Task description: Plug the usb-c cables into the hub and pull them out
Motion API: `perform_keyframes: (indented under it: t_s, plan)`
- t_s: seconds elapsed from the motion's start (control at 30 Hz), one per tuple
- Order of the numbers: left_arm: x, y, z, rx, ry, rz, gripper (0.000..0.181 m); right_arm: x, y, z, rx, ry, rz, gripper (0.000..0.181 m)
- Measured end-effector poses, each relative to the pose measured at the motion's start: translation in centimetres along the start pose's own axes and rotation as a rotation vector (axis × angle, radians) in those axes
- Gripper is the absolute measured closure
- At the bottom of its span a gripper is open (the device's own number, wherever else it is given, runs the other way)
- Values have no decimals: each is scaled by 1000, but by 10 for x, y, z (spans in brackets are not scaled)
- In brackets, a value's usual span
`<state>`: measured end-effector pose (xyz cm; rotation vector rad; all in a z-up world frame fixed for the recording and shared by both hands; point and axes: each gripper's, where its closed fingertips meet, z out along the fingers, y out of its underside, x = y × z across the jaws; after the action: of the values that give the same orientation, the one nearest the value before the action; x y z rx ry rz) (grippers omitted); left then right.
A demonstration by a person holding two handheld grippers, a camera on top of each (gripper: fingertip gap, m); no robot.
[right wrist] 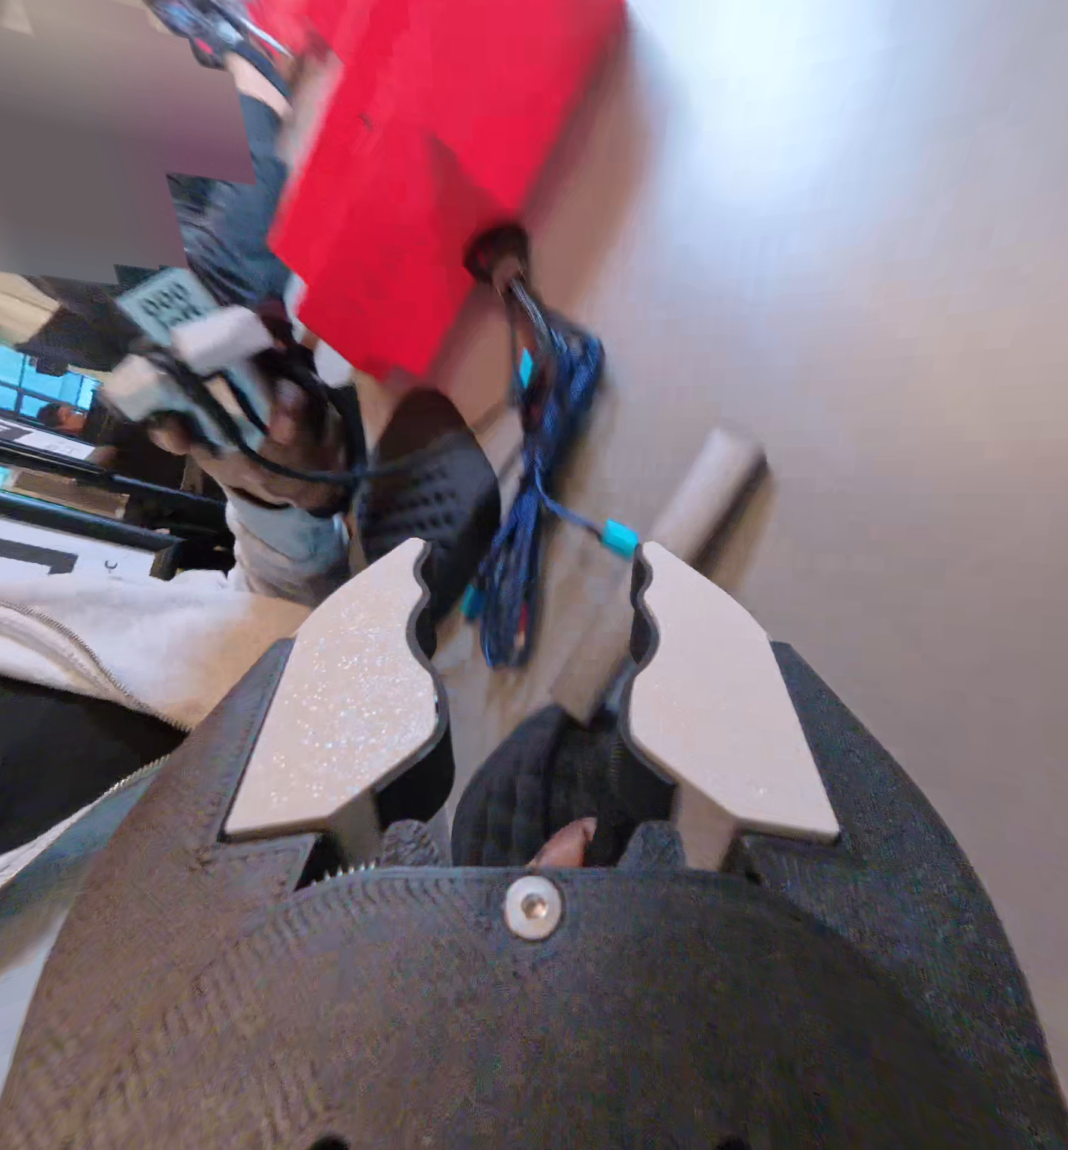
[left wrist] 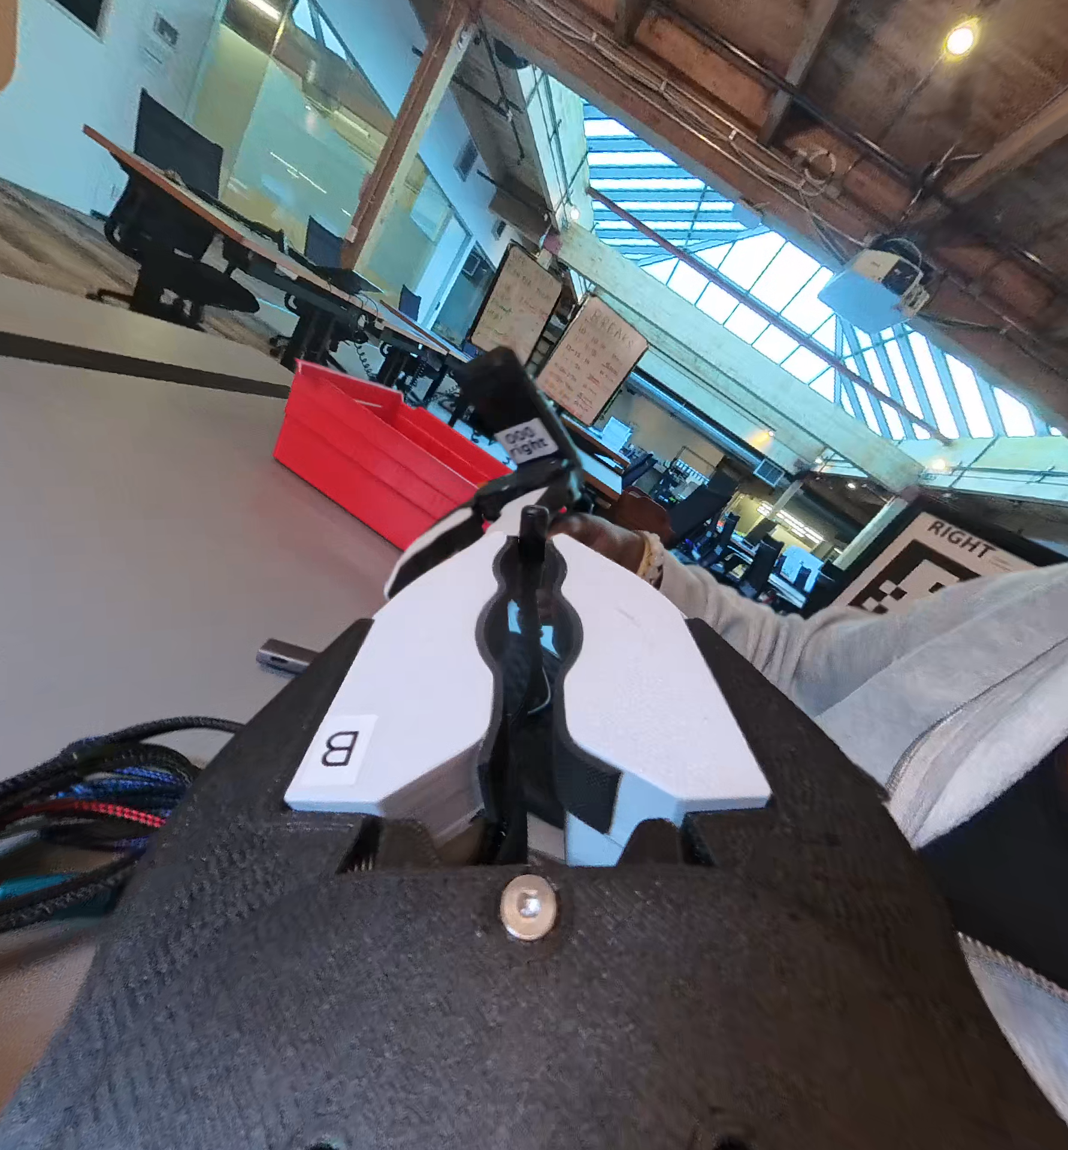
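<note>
The left gripper [left wrist: 528, 547] tilts up toward the ceiling, jaws pinching a black cable [left wrist: 532, 529]. The right gripper [right wrist: 531, 560] points down at the table [right wrist: 892, 311] — jaws spread over the grey hub [right wrist: 705, 491], beside a cable bundle [right wrist: 537, 498] and red bin [right wrist: 431, 155].

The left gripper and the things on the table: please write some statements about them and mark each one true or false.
1. The left gripper is shut on a black cable. True.
2. The right gripper holds the hub. False: its jaws stand open and empty.
3. The hub lies on the table. True.
4. The bin on the table is blue. False: it is red.
5. A bundle of braided cables lies beside the hub. True.
</note>
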<state>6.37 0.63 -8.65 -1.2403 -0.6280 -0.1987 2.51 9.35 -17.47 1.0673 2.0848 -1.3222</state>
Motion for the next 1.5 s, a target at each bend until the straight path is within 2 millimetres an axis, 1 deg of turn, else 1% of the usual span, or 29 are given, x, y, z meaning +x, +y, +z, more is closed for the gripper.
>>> perform_keyframes:
  t_s: [0.07, 0.13, 0.17, 0.2, 0.27, 0.33, 0.37, 0.4, 0.43, 0.47, 0.57, 0.67, 0.73, 0.8, 0.93, 1.03, 1.13, 1.23, 1.37, 1.5]
  plan:
    - [-2, 6, -1, -1, -5, -9, 173, 17, 30, 0, -133, 40, 136, 120]
    - [-3, 11, -1, -12, 4, -12, 172, 29, 51, 1, -228, 78, 211, 118]
    - [-3, 12, -1, -13, 14, -17, 172, 31, 55, 2, -256, 67, 245, 124]
    - [-2, 12, -1, -13, 26, -23, 172, 30, 54, 4, -257, 36, 289, 125]
    - [-2, 11, -1, -5, 33, -23, 173, 31, 54, 10, -269, -19, 364, 137]
    - [-3, 12, -2, -3, 34, -25, 173, 26, 58, 18, -291, -118, 454, 149]
    - [-4, 12, -3, 2, 34, -28, 173, 24, 57, 22, -286, -170, 505, 153]
    - [-5, 13, -4, 4, 32, -29, 173, 24, 53, 24, -262, -202, 532, 155]
    - [-7, 14, -5, 4, 27, -33, 173, 25, 50, 25, -234, -218, 524, 164]
    - [-10, 16, -6, 5, 17, -43, 173, 24, 47, 25, -211, -234, 510, 166]
    - [-19, 28, -3, -16, -24, -96, 173, 7, 32, 23, -101, -322, 439, 171]
    - [-22, 43, 6, -36, -49, -162, 170, -12, 19, 18, 18, -326, 313, 172]
    - [-21, 46, 12, -33, -67, -172, 173, -21, 10, 16, 105, -317, 249, 172]
    - [-22, 46, 17, -22, -93, -171, 173, -29, 1, 13, 203, -323, 207, 173]
    - [-24, 40, 22, 42, -116, -223, 173, -41, -17, 3, 374, -324, 124, 173]
    - [-28, 38, 27, 90, -146, -221, 173, -53, -26, 1, 472, -361, 91, 172]
    - [-21, 37, 32, 95, -112, -218, 173, -62, -27, 5, 487, -372, 55, 172]
    - [-24, 41, 34, 88, -122, -223, 173, -67, -28, 9, 494, -393, 42, 172]
    - [-25, 43, 34, 104, -109, -264, 173, -68, -29, 13, 506, -376, 11, 172]
    - [-26, 38, 30, 145, -87, -297, 173, -68, -31, 12, 531, -371, 0, 172]
